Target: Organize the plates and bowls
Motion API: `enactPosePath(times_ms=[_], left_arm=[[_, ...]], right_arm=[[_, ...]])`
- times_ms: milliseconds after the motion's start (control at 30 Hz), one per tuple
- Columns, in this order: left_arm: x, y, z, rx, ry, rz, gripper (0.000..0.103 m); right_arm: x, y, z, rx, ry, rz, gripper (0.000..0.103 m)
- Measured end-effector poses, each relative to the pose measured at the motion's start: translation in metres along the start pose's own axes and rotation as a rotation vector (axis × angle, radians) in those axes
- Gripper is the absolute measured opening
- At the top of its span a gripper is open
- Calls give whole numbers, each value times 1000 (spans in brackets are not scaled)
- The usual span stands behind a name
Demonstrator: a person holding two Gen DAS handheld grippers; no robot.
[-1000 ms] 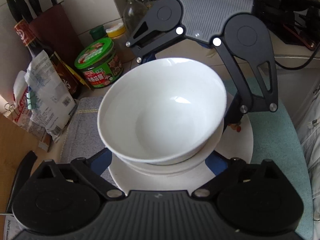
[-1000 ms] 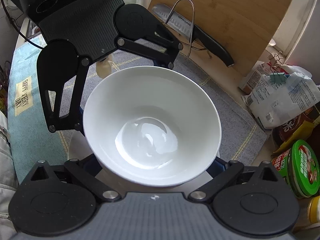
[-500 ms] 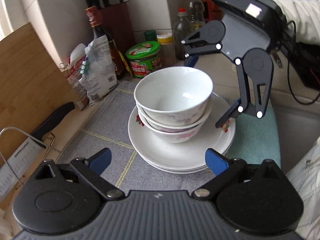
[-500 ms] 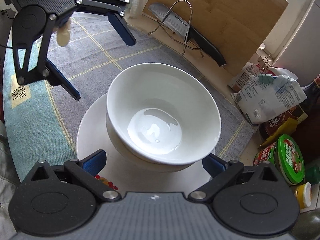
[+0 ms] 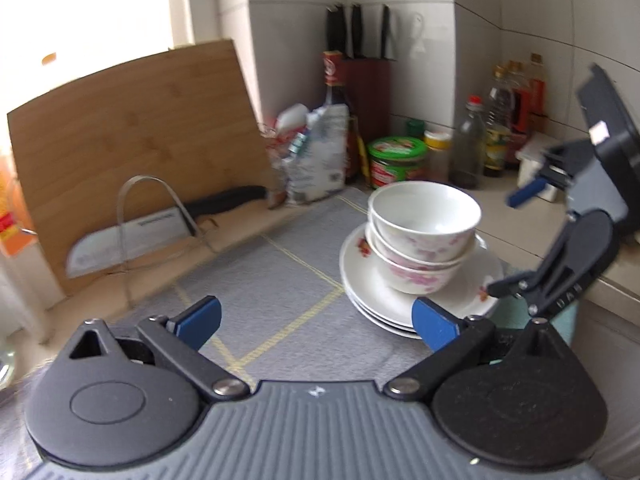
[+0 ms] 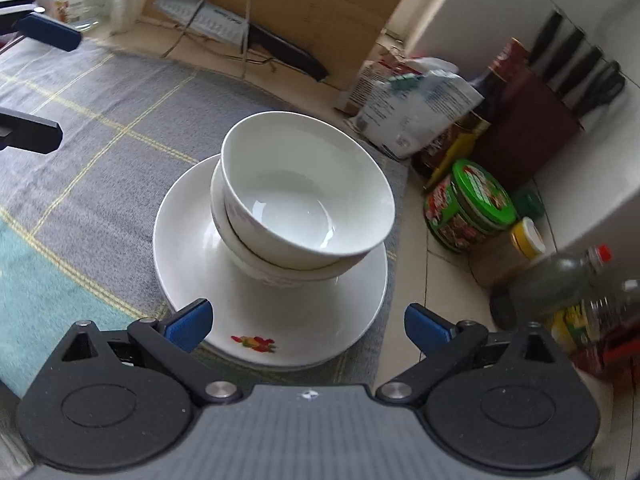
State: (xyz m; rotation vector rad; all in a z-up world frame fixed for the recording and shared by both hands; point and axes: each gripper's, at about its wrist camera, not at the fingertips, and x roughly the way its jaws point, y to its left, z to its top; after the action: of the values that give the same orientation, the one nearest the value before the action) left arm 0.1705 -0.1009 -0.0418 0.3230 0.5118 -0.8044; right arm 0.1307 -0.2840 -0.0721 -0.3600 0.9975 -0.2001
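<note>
2 white bowls (image 6: 304, 204) are seen nested on a stack of plates (image 6: 276, 320) on the grey mat (image 5: 280, 280), while the left tongs (image 5: 316, 320), just opened wider, and the right tongs (image 6: 306, 320) are held apart and empty nearby.

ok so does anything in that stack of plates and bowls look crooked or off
Slightly. The top bowl sits tilted in the bowl below, its rim leaning toward the green-lidded jar, not nested level. The plates lie flat on the grey mat. Nothing looks spilled or broken.
</note>
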Motion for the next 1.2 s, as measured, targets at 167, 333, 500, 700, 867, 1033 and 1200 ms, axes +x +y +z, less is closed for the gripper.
enactPosePath(times_ms=[167,333,500,700,867,1033,1200], left_arm=[[-17,-2,-8,-11,10,21,102],[-25,-12,-10,-92,130,66,102],[-39,-27,-9,-155,186,92,102],[-66,-50,-5,-188,203,142,102],[-88,-68,-5,-206,185,173,102],[-101,-76,-6,-241,178,201,102],[-110,-79,-8,-273,179,219,102]], right_arm=[[-22,23,-17,300,96,-133,103],[-50,34,-39,614,130,-125,103],[-81,43,-51,730,118,-150,103],[-113,41,-66,740,79,-122,103],[-134,42,-72,709,29,-100,103],[-146,43,-77,683,-6,-96,103],[-153,44,-79,662,-27,-83,103]])
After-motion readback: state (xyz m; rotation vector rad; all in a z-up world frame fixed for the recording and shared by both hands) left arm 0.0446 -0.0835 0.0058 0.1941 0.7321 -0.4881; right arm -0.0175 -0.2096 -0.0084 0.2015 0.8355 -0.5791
